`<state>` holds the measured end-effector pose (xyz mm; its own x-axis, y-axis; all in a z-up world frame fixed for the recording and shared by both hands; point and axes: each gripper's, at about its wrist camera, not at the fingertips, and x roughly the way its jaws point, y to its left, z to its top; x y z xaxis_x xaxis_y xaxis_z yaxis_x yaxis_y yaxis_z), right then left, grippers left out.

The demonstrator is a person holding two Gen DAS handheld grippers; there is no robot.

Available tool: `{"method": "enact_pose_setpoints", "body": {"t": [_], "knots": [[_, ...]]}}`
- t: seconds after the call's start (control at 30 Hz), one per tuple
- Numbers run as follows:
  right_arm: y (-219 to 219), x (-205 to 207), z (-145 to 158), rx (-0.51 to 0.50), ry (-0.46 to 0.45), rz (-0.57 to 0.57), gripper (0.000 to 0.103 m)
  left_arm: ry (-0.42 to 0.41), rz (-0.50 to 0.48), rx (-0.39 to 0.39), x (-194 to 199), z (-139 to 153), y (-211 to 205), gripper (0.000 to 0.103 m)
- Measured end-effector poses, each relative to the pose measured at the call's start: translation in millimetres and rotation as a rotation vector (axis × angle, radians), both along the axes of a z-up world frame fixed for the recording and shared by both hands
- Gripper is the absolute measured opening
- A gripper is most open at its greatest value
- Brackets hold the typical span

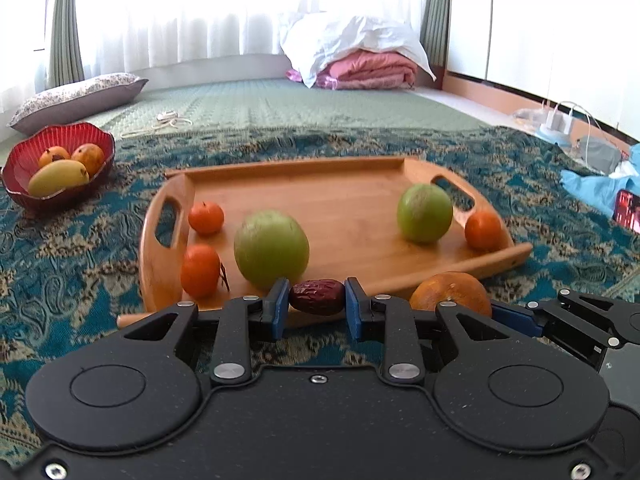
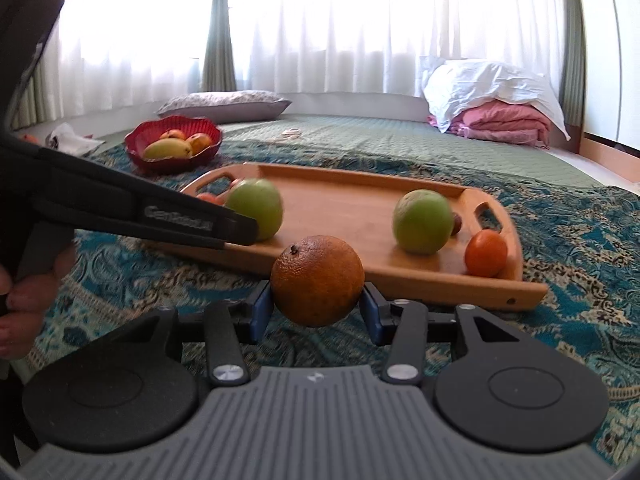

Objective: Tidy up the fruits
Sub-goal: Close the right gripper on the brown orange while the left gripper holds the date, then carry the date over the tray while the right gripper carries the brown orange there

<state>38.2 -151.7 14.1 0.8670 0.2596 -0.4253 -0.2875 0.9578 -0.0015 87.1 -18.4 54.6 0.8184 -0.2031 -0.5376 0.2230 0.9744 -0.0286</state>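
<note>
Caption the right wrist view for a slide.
Right tool grips a round orange before a wooden tray holding two green apples.

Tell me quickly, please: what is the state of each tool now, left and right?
Left tool: closed on the date.
Right tool: closed on the orange.

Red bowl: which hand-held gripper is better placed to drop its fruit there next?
Left, probably. The red bowl sits on its side, and the left hand-held gripper already grips a date.
</note>
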Motion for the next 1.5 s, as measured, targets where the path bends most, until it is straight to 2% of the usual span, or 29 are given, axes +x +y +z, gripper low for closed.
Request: {"method": "enact_pose_setpoints", "body": {"t": [0.4, 0.63, 0.87, 1.27, 1.5], "knots": [[-15.1, 33.5, 34.5, 0.016, -0.053, -0.065, 0.051, -0.064, 0.051, -0.011, 26.6, 32.6, 9.5, 0.028], [-20.5, 60.7, 43.0, 0.057, -0.016, -0.1, 0.051, -0.044, 0.093, -0.04, 53.4, 38.2, 17.3, 0.028], [-16.3, 86.3, 41.3, 0.087, 0.031, -0.093, 0.051, -0.02, 0.121, -0.052, 81.9, 35.3, 20.7, 0.028], [4.2, 138.3, 34.5, 0.052, 0.103, -0.065, 0.051, 0.048, 0.152, -0.015, 139.6, 19.6, 21.2, 0.028], [10.5, 157.7, 25.6, 0.023, 0.151, -0.064, 0.051, 0.091, 0.17, 0.008, 158.0, 5.3, 22.8, 0.028]]}}
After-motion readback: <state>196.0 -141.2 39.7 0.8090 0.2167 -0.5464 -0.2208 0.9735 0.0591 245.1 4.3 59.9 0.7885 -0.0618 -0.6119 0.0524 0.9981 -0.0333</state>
